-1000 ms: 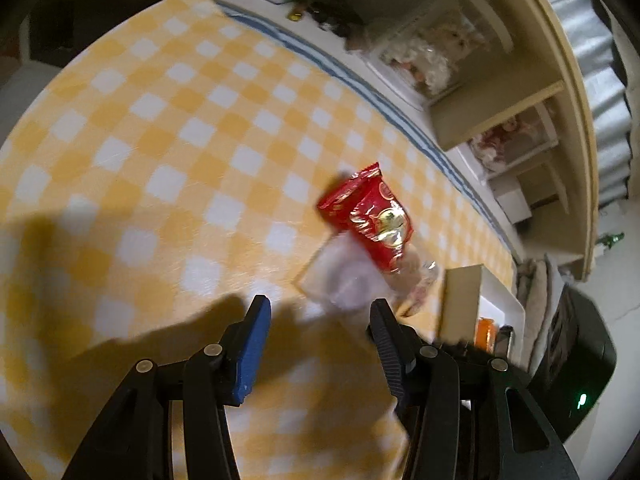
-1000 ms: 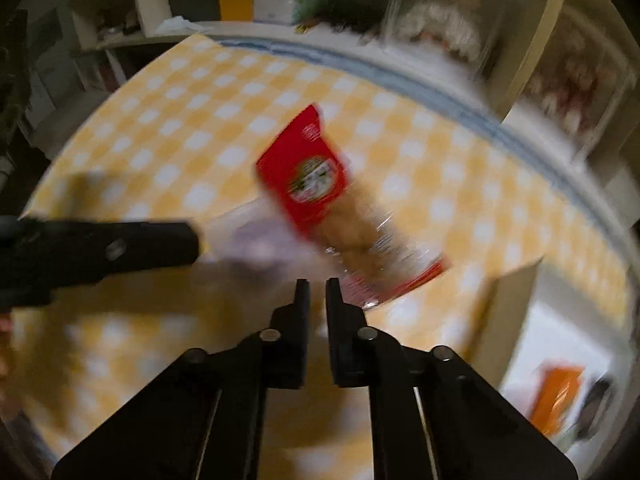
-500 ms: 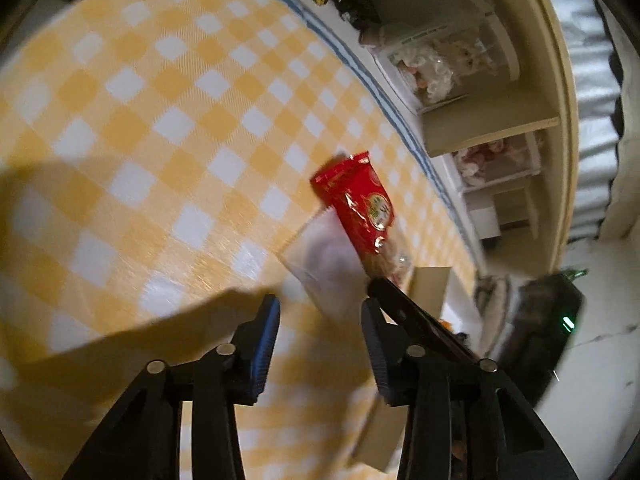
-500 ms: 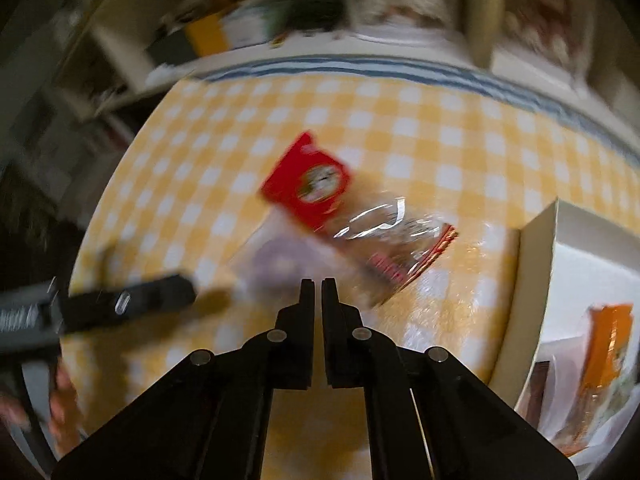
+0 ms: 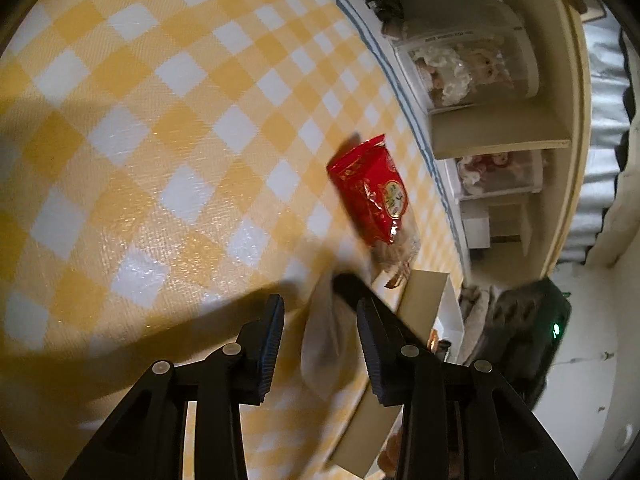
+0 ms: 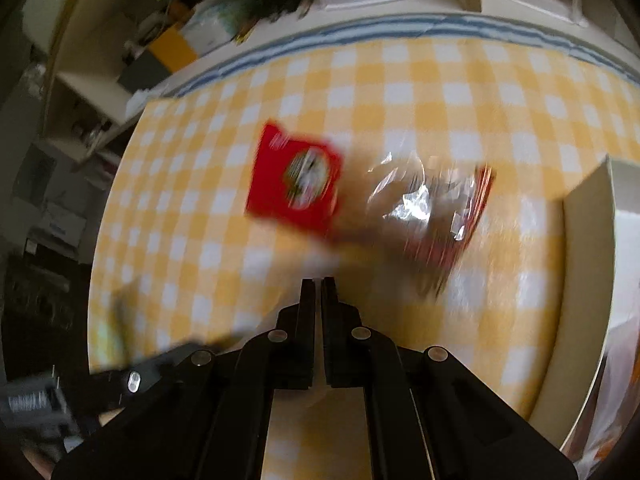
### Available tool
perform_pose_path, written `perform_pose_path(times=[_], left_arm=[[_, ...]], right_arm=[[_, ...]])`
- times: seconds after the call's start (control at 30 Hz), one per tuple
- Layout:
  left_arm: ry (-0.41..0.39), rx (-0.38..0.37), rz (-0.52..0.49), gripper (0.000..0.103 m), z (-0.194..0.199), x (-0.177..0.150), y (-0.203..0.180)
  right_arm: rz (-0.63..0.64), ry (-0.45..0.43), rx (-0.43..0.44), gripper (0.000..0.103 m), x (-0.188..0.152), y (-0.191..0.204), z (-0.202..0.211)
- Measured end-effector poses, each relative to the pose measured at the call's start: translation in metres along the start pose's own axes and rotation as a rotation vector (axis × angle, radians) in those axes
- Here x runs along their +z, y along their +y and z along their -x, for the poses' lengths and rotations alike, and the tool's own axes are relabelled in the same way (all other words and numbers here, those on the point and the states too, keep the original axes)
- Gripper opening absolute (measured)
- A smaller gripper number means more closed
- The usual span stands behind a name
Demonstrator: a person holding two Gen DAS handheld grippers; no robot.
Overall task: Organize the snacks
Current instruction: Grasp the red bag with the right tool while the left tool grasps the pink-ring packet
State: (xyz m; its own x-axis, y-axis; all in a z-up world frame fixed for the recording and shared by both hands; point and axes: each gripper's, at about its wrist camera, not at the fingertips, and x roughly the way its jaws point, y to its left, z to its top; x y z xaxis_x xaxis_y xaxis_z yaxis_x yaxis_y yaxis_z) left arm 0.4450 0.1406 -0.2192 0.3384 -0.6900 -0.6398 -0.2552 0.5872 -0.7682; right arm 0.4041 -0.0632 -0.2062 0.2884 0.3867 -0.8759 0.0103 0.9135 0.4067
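Observation:
A red and clear snack bag (image 5: pixel 372 196) lies on the yellow checked tablecloth (image 5: pixel 160 120); in the right wrist view it (image 6: pixel 304 180) is blurred, its clear end (image 6: pixel 432 204) toward the box. A pale clear packet (image 5: pixel 324 336) hangs between the fingers of my open left gripper (image 5: pixel 320 316), and the tip of the right gripper (image 5: pixel 352 284) holds its upper edge. My right gripper (image 6: pixel 318 284) has its jaws closed; the packet is barely visible at its tips.
A cream box (image 6: pixel 588 248) with snacks inside stands at the table's right edge, seen also in the left wrist view (image 5: pixel 424 300). Shelves with clear bins (image 5: pixel 468 64) run behind the table. A black device with a green light (image 5: pixel 536 332) sits beyond the box.
The right gripper has lifted the pale packet off the table toward the left gripper's open jaws. The left gripper has narrowed and tilted. The red bag stays on the cloth.

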Motion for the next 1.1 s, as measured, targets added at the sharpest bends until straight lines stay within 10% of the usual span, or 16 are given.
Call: perform_pose_path(times=[0.33,0.6,0.93,1.1], left_arm=[[0.053,0.158,-0.250,0.040,-0.006,-0.020,-0.037],[0.054,0.366,-0.558,0.080,-0.023,-0.061,-0.083],[-0.012,0.599,-0.839,0.077,-0.055,-0.117,-0.102],[-0.042,0.639,-0.886,0.050,-0.058,-0.122,-0.100]], right_arm=[[0.007,-0.058,-0.006,0.003,-0.031,-0.005,0.048],[0.061,-0.087,-0.057,0.004,-0.025,-0.017,0.077],[0.251,-0.085,-0.093,0.005,0.036,-0.019,0.068],[0.170,-0.119,-0.083,0.005,0.070,-0.029,0.056]])
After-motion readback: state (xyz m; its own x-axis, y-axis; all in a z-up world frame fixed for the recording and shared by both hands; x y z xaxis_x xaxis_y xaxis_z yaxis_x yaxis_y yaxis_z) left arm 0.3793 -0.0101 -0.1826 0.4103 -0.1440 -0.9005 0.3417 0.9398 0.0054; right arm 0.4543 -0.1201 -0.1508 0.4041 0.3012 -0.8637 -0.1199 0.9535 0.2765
